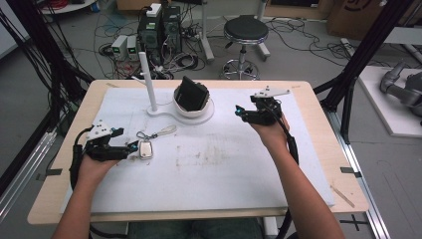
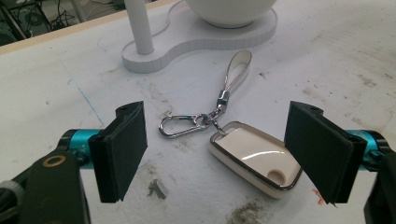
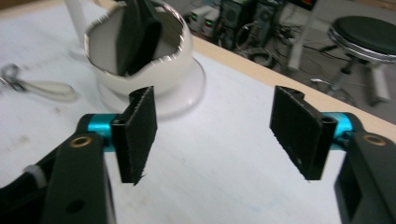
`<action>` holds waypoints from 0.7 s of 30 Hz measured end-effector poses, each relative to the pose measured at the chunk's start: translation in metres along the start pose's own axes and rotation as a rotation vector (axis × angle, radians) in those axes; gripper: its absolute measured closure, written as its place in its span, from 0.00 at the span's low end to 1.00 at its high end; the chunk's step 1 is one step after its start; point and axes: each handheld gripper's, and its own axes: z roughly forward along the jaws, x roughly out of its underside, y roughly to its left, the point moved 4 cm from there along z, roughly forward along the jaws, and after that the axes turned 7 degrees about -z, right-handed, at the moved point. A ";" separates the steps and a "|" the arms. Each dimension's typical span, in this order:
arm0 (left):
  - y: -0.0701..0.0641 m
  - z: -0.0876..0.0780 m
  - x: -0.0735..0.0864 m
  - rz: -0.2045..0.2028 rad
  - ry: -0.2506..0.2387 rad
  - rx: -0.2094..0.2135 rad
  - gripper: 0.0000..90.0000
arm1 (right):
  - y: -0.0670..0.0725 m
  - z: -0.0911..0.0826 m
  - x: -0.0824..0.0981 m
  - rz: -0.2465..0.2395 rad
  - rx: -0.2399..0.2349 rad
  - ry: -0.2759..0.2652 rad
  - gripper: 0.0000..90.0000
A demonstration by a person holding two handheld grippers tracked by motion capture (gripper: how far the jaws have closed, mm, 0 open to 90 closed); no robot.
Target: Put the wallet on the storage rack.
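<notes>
- No readable text, label, brand, number or sign in any view.
- Brown cardboard box (image 1: 354,15) at the top right of the high view bears a dark printed mark, cut off and too blurred to read.

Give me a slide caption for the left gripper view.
Open hand-held gripper hovering around a cream car key fob, its carabiner clip and strap lying towards the white stand.

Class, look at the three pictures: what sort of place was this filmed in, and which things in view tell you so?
Most likely a robotics or research lab, not a home: computer towers with tangled cables on the floor, a black frame around the table, and a grey robot arm on a side bench.
</notes>
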 end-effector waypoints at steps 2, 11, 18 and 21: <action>-0.001 0.001 -0.001 0.001 -0.002 0.002 0.24 | 0.000 -0.006 0.008 0.005 0.004 0.004 0.35; -0.005 0.011 -0.007 0.011 -0.006 0.022 0.24 | 0.005 -0.034 0.047 0.063 0.010 -0.007 0.32; -0.008 0.017 -0.009 0.014 -0.004 0.033 0.24 | 0.013 -0.037 0.076 0.108 -0.026 -0.028 0.25; -0.007 0.018 -0.010 0.011 -0.008 0.038 0.24 | 0.014 -0.034 0.085 0.118 -0.036 -0.005 0.23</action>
